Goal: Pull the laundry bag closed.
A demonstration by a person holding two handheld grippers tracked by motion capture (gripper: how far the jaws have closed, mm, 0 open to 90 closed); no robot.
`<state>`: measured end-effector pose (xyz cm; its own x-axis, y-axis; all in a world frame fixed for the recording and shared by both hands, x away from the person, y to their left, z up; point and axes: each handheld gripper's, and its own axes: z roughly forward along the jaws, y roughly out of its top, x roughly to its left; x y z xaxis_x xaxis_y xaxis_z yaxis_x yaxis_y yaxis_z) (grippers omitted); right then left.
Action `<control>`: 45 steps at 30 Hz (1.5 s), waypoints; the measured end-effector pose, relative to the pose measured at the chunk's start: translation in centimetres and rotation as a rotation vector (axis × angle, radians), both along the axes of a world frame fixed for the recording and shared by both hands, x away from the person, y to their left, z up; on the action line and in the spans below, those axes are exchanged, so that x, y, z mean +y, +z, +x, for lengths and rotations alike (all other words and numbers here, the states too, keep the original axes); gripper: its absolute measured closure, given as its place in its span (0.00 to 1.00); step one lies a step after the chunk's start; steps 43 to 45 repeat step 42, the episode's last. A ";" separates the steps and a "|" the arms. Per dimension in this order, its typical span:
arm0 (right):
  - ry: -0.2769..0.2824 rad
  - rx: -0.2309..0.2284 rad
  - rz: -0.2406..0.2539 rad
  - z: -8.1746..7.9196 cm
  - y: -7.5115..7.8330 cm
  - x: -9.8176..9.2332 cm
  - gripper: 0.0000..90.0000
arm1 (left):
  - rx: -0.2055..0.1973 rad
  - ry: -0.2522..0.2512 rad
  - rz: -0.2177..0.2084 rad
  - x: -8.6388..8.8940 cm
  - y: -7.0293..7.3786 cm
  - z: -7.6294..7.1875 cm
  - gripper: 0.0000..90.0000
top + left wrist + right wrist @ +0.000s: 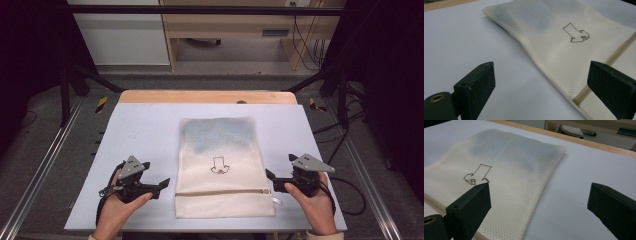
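Your left gripper (163,184) and right gripper (270,176) stand spread beside the mesh bag (222,165); pinch its near corners evenly off the surface (140,130).

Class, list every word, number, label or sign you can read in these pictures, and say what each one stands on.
No readable words or numbers anywhere.
Sign, no letters: a dark outline drawing, shaped like a bent arrow, on the cream mesh zip bag.
Label-like dark strip on the wooden furniture behind the table: too small to read.
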<state>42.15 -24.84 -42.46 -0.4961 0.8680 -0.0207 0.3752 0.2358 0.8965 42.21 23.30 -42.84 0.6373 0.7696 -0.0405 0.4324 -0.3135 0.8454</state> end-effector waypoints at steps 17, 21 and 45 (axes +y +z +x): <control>-0.125 -0.002 0.032 0.2 -0.6 -4.1 0.07 | -0.063 0.121 0.038 6.3 0.0 1.2 0.05; -0.142 0.016 0.010 0.3 -1.1 -4.5 0.07 | -0.041 0.156 0.070 7.6 -0.3 1.6 0.05; -0.171 0.172 -0.046 0.9 -3.4 -5.3 0.08 | 0.153 0.205 0.223 9.7 -2.5 3.1 0.06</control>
